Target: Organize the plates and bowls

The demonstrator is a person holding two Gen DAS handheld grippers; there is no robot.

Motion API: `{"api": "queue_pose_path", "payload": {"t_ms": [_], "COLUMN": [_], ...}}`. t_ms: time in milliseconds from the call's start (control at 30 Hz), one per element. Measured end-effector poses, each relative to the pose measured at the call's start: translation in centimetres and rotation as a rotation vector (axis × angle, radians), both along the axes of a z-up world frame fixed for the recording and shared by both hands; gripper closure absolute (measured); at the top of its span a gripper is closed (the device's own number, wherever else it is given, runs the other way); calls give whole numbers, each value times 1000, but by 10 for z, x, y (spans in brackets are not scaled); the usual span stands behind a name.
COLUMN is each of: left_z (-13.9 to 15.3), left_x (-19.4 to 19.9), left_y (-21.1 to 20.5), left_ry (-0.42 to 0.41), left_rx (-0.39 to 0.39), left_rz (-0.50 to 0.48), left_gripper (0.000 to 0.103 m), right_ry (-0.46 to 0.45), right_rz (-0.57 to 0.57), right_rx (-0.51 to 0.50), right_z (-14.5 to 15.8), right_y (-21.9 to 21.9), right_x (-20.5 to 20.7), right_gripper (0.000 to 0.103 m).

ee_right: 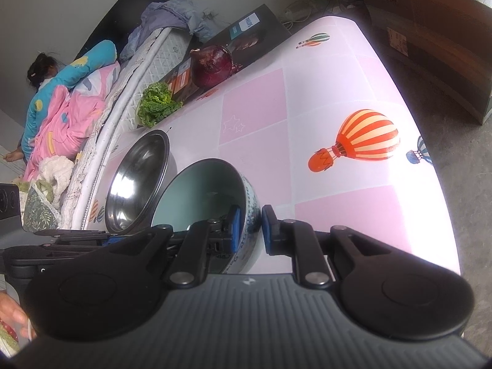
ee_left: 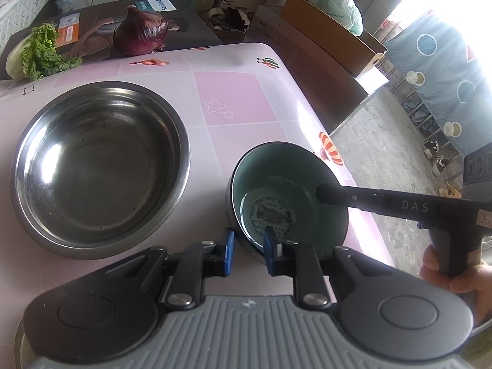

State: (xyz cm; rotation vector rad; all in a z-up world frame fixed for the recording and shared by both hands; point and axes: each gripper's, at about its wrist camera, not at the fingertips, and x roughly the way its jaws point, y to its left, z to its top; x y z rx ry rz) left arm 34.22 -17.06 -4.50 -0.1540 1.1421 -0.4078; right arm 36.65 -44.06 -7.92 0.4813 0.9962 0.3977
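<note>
A ceramic bowl (ee_left: 286, 190) (ee_right: 200, 190), teal inside and blue-and-white patterned outside, stands near the right edge of the pink table (ee_left: 230, 101), with a patterned disc showing at its bottom. My left gripper (ee_left: 249, 250) straddles its near rim, one blue pad outside and one inside, shut on the wall. My right gripper (ee_right: 250, 230) grips the opposite wall the same way; one of its fingers (ee_left: 326, 196) reaches over the rim into the bowl. A large empty steel bowl (ee_left: 98, 169) (ee_right: 135, 181) sits just to the left.
A purple cabbage (ee_left: 143, 32) and a leafy green (ee_left: 40, 50) lie at the table's far side by a dark printed box (ee_left: 172, 24). The table edge (ee_left: 323, 129) drops to a concrete floor with cardboard boxes (ee_left: 332, 30). A person lies under a blanket (ee_right: 70, 104) on the bed.
</note>
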Motion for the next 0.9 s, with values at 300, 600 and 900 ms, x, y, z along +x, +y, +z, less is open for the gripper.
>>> {"api": "queue_pose_path", "payload": {"t_ms": [300, 600, 900], "left_z": [-5, -14, -21], "left_x": [11, 23, 28], "left_y": [-1, -9, -8], "left_ry": [27, 80, 108], "left_rx": [15, 37, 28], "left_rz": [-13, -15, -8], "left_gripper": [82, 83, 83], "right_ry": [35, 76, 98], "right_rz": [-13, -26, -27], "right_rx": [44, 67, 80], "right_z": [-9, -21, -29], "right_y": [-3, 3, 8], "right_x": [2, 7, 8], "right_gripper": [83, 80, 80]}}
